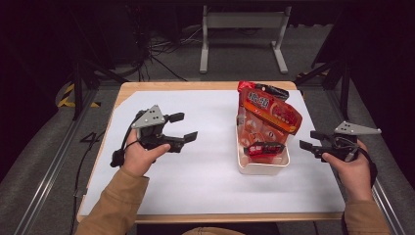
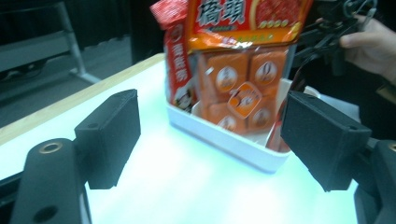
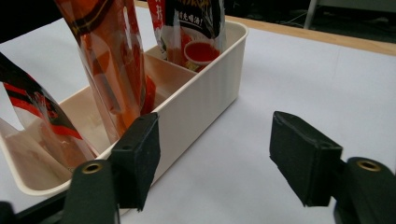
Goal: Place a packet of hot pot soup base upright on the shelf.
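Standing with both tools empty, the person looks to be at the close of a packing step: the left gripper (image 1: 183,127) hangs over bare white table (image 1: 195,181) well to the left of the box, its jaws spread with nothing between them, and the right gripper (image 1: 309,140) sits just beside the box's right wall, jaws likewise spread and clear of it, as the right gripper view confirms. Farther in, the cream box (image 1: 262,166) stands on the right half of the table, with snack packets upright inside it. A small red-and-black packet (image 1: 262,148) leans at the near end, a tall orange bag (image 1: 269,115) of wrapped pieces fills the middle and rises well above the rim, and a narrow red packet (image 2: 176,60) stands at the far end behind a divider. Judging by this, the packets are all stowed; any next move would call for steadying the box wall before shifting the leaning bag.
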Motion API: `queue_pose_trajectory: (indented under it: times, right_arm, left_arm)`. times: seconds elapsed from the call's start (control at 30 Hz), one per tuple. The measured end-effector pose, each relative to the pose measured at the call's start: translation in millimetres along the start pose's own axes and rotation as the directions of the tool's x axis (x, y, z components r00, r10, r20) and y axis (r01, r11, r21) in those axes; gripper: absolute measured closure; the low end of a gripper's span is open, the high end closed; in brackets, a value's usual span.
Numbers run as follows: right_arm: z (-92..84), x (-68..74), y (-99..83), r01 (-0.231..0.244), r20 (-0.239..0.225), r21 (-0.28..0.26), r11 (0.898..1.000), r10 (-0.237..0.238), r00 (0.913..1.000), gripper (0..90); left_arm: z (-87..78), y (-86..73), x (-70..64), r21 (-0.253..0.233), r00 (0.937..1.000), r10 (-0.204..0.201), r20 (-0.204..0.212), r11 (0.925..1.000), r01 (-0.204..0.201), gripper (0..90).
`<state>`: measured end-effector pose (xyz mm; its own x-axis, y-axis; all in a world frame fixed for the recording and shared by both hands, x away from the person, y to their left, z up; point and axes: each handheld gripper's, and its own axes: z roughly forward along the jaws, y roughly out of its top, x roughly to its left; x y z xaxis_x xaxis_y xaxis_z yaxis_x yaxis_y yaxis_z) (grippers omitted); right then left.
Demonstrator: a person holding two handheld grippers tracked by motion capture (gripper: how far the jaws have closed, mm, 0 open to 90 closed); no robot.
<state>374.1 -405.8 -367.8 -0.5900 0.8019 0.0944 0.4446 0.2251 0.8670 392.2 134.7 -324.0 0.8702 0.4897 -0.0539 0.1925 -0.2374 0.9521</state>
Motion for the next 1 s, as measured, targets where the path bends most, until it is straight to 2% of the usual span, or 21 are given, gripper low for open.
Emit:
queue_pose_trajectory:
  times: [0.07, 0.17, 0.3, 0.43, 0.5, 0.7, 0.8, 1.0]
  right_arm:
    - [2.2, 0.4, -1.5, -0.013, -0.003, 0.024, 1.000, 0.013, 0.9999, 28.4]
    - [4.1, 2.5, -3.6, -0.001, -0.005, 0.032, 0.999, 0.002, 1.0000, 27.7]
    - [5.9, 3.8, -5.1, 0.015, -0.008, 0.015, 1.000, -0.015, 0.9999, 26.2]
    - [7.7, 5.2, -6.7, 0.036, -0.010, -0.003, 0.999, -0.036, 0.9993, 25.3]
    - [8.2, 5.4, -7.8, 0.041, -0.010, -0.013, 0.999, -0.041, 0.9991, 25.2]
    - [15.4, 3.5, -15.1, 0.048, -0.007, -0.024, 0.999, -0.048, 0.9988, 25.2]
    - [18.6, 2.2, -18.5, 0.047, -0.004, -0.022, 0.999, -0.047, 0.9989, 25.2]
    - [22.4, -0.5, -25.0, 0.040, -0.003, -0.022, 0.999, -0.040, 0.9992, 25.2]
  left_arm:
    - [-7.9, -4.4, 3.0, 0.017, 0.9998, 0.011, -0.018, 0.9998, -0.011, 20.1]
    - [-19.3, -11.9, 7.6, 0.033, 0.9988, 0.005, -0.048, 0.9994, -0.003, 19.4]
    - [-28.7, -22.0, 11.3, 0.065, 0.9970, 0.001, -0.078, 0.9979, 0.004, 18.7]
    - [-37.3, -35.2, 13.3, 0.105, 0.9937, 0.017, -0.111, 0.9944, -0.005, 17.8]
    - [-41.3, -44.2, 15.9, 0.115, 0.9917, 0.008, -0.128, 0.9933, 0.007, 17.7]
    - [-43.9, -68.9, 25.8, 0.151, 0.9860, -0.031, -0.164, 0.9869, 0.057, 17.0]
    - [-43.1, -79.5, 29.9, 0.147, 0.9827, -0.045, -0.179, 0.9866, 0.072, 16.9]
    - [-38.1, -101.4, 34.3, 0.140, 0.9810, -0.069, -0.182, 0.9856, 0.095, 17.4]
